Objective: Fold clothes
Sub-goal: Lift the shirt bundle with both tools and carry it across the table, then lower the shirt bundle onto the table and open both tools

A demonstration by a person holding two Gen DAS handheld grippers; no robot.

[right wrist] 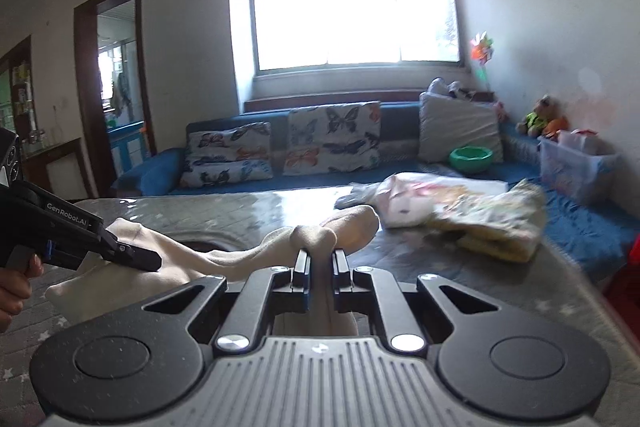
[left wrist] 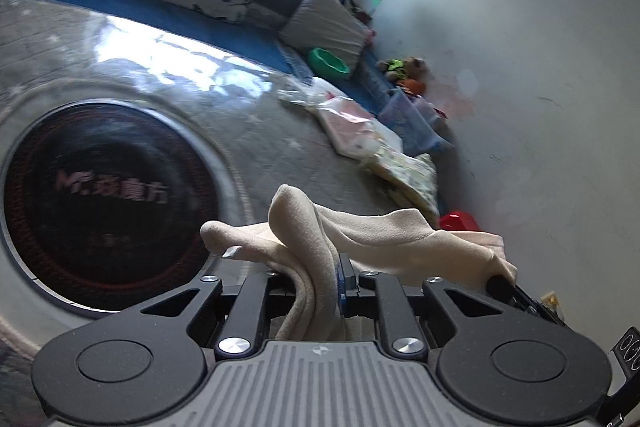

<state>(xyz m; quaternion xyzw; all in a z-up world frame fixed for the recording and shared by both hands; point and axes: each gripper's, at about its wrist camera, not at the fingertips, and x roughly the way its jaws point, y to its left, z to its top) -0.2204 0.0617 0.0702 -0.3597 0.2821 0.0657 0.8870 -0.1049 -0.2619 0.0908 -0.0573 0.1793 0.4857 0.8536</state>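
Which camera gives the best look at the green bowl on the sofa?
The right wrist view: the green bowl sits upright, with its rim and side clear, beside a grey cushion. The left wrist view shows it tilted and blurrier.

My left wrist view is rolled, close over the counter (left wrist: 248,131), facing the sofa (left wrist: 224,27) at 11 o'clock. My right wrist view sits level, facing the window (right wrist: 352,7) at 12. Both share the sofa and counter.
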